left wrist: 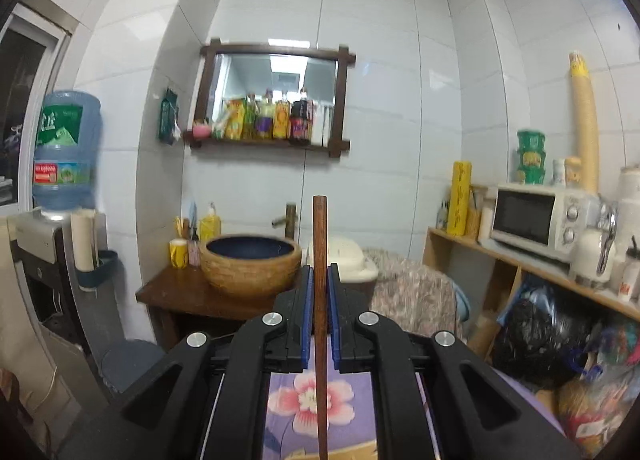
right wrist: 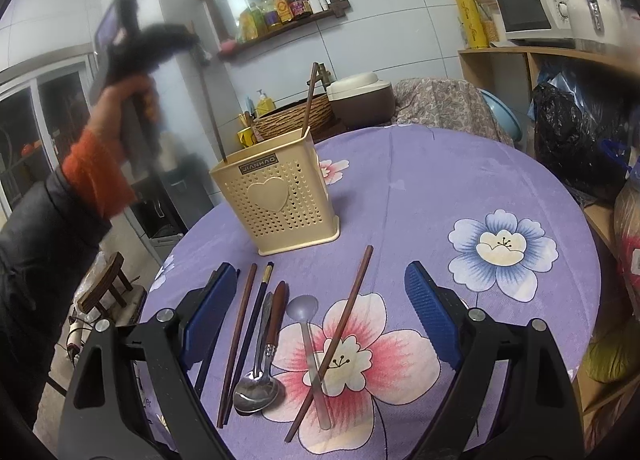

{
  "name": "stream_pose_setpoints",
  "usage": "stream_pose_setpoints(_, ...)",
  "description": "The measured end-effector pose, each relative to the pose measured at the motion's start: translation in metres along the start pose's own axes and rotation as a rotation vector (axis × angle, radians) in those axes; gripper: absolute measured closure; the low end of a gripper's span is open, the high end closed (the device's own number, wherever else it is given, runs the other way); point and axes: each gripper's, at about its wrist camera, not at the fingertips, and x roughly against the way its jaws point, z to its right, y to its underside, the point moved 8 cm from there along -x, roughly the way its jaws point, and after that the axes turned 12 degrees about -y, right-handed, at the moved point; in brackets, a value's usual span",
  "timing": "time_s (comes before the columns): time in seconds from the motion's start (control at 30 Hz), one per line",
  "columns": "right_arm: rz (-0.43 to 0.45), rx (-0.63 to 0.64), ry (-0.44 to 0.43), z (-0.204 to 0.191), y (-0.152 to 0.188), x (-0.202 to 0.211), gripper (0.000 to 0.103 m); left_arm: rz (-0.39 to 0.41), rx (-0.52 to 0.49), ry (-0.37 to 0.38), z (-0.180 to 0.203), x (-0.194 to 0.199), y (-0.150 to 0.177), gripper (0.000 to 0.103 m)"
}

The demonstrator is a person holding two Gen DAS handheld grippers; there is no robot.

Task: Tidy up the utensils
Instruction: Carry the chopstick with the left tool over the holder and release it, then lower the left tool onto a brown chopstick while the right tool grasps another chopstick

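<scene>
Left tongs (left wrist: pixel 320 272) clamping upright brown chopstick (left wrist: pixel 320 300). Right tongs (right wrist: pixel 320 300) gaping wide, hovering over spoons (right wrist: pixel 256 380) and chopsticks (right wrist: pixel 236 344) lying on bench (right wrist: pixel 440 188).

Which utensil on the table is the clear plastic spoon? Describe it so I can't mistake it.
Start at the beige slotted holder on the purple tablecloth, then come toward the right gripper. On the pink flower print lies the plastic spoon, a brown chopstick crossing it. It alone is translucent grey; the metal spoon beside it is shiny.

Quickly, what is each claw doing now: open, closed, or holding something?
Left claw: closed on a chopstick.
Right claw: open, holding nothing.
</scene>
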Motion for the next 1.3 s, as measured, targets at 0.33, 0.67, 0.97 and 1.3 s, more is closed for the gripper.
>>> stream_pose_setpoints(0.33,-0.007,-0.015,0.012,0.005,0.005,-0.001,0.018,-0.169,-0.008,0.02,-0.014,-0.009,0.09,0.095)
stream_pose_setpoints(0.67,-0.034,-0.017,0.019,0.004,0.006,-0.006,0.017,-0.284,-0.02,0.066,-0.028,0.007,0.12,0.031)
stream_pose_setpoints(0.97,-0.103,-0.029,0.078,0.014,0.016,-0.019,0.011,-0.427,0.001,0.077,-0.068,0.082,0.166,0.006)
stream_pose_setpoints(1.3,-0.175,-0.002,0.099,0.004,0.036,-0.037,0.006,-0.47,0.026,0.012,-0.105,0.127,0.228,0.005)
